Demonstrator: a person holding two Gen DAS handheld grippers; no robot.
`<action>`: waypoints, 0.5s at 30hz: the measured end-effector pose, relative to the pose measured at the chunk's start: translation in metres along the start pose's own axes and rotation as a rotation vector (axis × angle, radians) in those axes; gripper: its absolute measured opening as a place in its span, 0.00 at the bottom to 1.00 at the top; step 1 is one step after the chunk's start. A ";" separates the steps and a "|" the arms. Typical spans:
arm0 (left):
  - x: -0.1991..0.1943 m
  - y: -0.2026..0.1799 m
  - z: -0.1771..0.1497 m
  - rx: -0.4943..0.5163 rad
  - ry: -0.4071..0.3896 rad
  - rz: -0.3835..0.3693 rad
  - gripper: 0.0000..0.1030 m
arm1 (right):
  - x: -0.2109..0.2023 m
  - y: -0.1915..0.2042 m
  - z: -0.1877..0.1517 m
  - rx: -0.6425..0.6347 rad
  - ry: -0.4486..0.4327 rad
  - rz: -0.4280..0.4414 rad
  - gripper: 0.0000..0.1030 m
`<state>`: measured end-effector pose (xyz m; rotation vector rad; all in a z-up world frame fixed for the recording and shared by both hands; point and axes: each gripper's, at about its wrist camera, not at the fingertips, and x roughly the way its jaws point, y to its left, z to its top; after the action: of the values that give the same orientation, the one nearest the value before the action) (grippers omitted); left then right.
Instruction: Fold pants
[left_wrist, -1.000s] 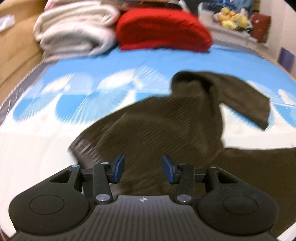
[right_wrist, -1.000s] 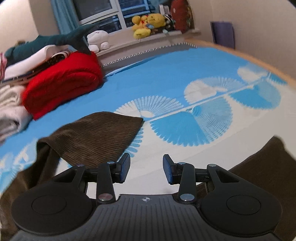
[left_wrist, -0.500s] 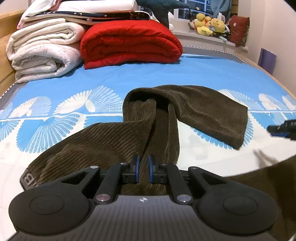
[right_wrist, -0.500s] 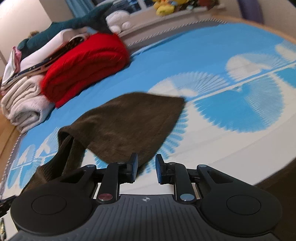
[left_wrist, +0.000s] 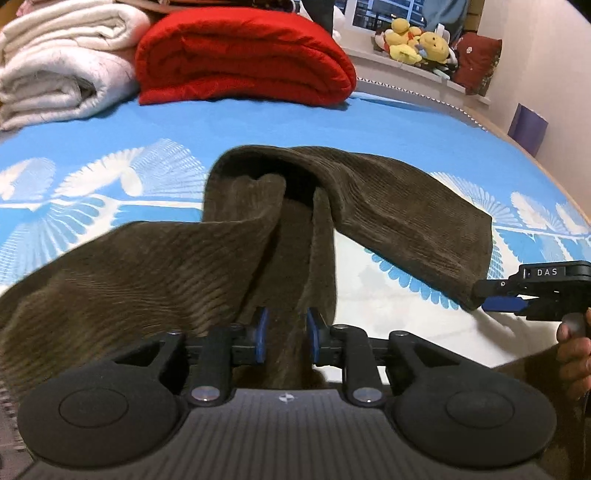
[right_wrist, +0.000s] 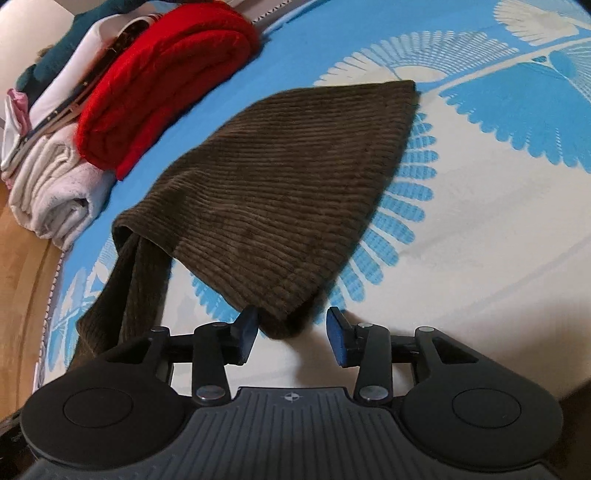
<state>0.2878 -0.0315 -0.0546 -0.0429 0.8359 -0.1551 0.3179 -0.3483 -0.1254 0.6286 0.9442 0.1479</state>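
Brown corduroy pants (left_wrist: 155, 273) lie on the blue and white bedsheet (left_wrist: 110, 140). One leg is folded back over itself, its hem end (left_wrist: 424, 225) pointing right. My left gripper (left_wrist: 283, 336) has its jaws closed partway around a raised fold of the pants. My right gripper (right_wrist: 291, 334) is open, and the hem corner of the folded leg (right_wrist: 280, 206) sits between its fingers. The right gripper also shows in the left wrist view (left_wrist: 502, 295) at the hem corner.
A folded red blanket (left_wrist: 240, 55) and white blankets (left_wrist: 55, 62) are stacked at the far end of the bed. Plush toys (left_wrist: 417, 40) sit on the window ledge. A wooden bed frame (right_wrist: 22, 280) runs along the left side.
My right gripper moved up to the hem corner of the folded leg and opened wider around it. My left gripper's jaws now have a fold of pants between them.
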 end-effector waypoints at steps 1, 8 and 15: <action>0.006 -0.002 0.001 -0.002 0.005 -0.001 0.30 | 0.001 0.000 0.002 0.010 -0.002 0.007 0.42; 0.035 -0.009 0.000 -0.024 0.040 0.005 0.35 | 0.008 0.011 0.001 -0.049 0.000 0.027 0.43; 0.055 -0.027 -0.006 0.081 0.048 0.028 0.25 | -0.022 0.023 0.006 -0.147 -0.170 0.057 0.03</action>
<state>0.3167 -0.0664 -0.0961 0.0489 0.8765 -0.1643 0.3127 -0.3403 -0.0943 0.5233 0.7446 0.2092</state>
